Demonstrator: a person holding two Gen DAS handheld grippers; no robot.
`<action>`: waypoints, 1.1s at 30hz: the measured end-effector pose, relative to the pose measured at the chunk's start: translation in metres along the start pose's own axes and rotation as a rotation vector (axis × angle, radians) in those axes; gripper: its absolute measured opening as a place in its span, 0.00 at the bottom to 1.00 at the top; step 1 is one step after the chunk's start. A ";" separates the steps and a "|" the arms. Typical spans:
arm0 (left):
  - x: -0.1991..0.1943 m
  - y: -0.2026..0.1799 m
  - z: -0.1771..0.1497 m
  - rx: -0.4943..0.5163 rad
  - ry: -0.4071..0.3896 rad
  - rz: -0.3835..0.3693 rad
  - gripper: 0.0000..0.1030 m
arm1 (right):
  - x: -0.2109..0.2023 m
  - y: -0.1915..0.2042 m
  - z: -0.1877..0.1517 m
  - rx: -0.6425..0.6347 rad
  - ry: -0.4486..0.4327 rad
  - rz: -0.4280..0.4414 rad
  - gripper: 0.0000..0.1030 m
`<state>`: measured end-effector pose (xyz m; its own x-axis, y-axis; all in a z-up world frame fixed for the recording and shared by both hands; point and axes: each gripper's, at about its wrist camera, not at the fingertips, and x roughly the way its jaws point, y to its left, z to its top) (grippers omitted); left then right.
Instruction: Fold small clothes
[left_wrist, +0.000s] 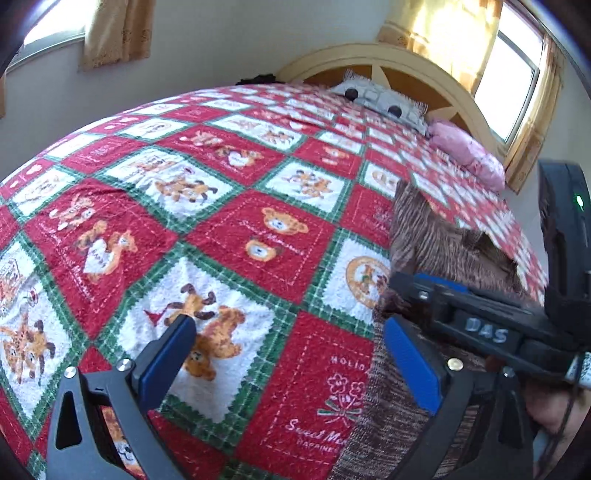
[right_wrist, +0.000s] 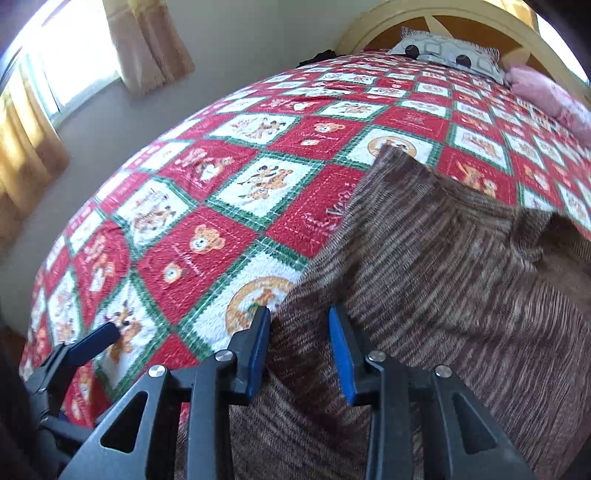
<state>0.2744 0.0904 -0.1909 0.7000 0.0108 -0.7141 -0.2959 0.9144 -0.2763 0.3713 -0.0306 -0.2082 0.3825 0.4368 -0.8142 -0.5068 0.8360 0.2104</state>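
A bed with an arched wooden headboard is covered by a red, white and green patchwork quilt printed with teddy bears. A brown striped knitted garment is spread on the quilt at its near right part, one corner raised. At the head end, a grey patterned pillow and a pink cushion are laid side by side, touching.
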 end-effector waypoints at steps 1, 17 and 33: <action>-0.002 0.003 -0.001 -0.013 0.001 0.002 1.00 | -0.007 -0.001 -0.005 0.001 -0.015 -0.002 0.32; -0.046 -0.012 -0.045 0.174 0.061 -0.001 1.00 | -0.089 -0.027 -0.094 0.025 -0.043 -0.178 0.32; -0.060 -0.036 -0.067 0.335 0.041 0.031 1.00 | -0.130 -0.054 -0.154 0.070 -0.071 -0.305 0.37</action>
<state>0.1996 0.0300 -0.1817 0.6651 0.0311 -0.7461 -0.0818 0.9961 -0.0315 0.2300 -0.1832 -0.1971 0.5627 0.1825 -0.8063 -0.3067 0.9518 0.0015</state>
